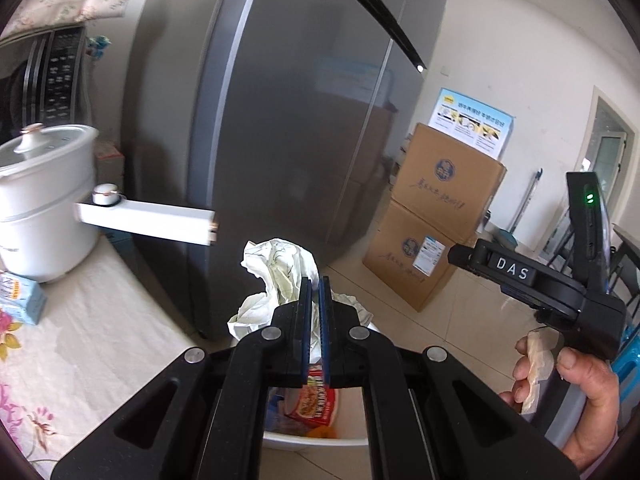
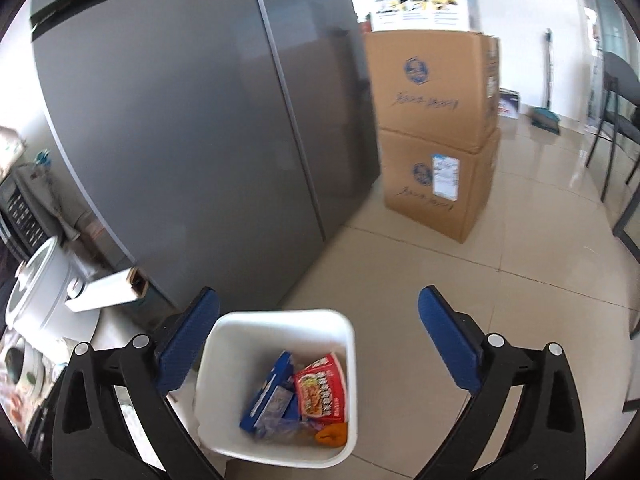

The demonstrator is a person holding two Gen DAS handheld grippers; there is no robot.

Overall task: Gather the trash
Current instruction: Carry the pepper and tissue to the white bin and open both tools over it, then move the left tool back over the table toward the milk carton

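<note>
My left gripper (image 1: 317, 288) is shut on a crumpled white paper wad (image 1: 276, 276) and holds it above the white trash bin (image 1: 312, 442), which stands on the floor below. In the right wrist view the bin (image 2: 344, 332) holds a red snack packet (image 2: 322, 394), a blue packet (image 2: 268, 396) and an orange scrap (image 2: 332, 436). My right gripper (image 2: 320, 304) is open and empty, its blue pads on either side of the bin's top, above it. The right gripper's body (image 1: 560, 292) shows at the right of the left wrist view.
A grey fridge (image 2: 192, 112) stands just behind the bin. Two stacked cardboard boxes (image 2: 436, 128) sit to its right on the tiled floor. A cloth-covered table (image 1: 92, 320) at left carries a white pot (image 1: 44, 200) and a white roll (image 1: 148, 220). Chairs (image 2: 616, 120) stand at far right.
</note>
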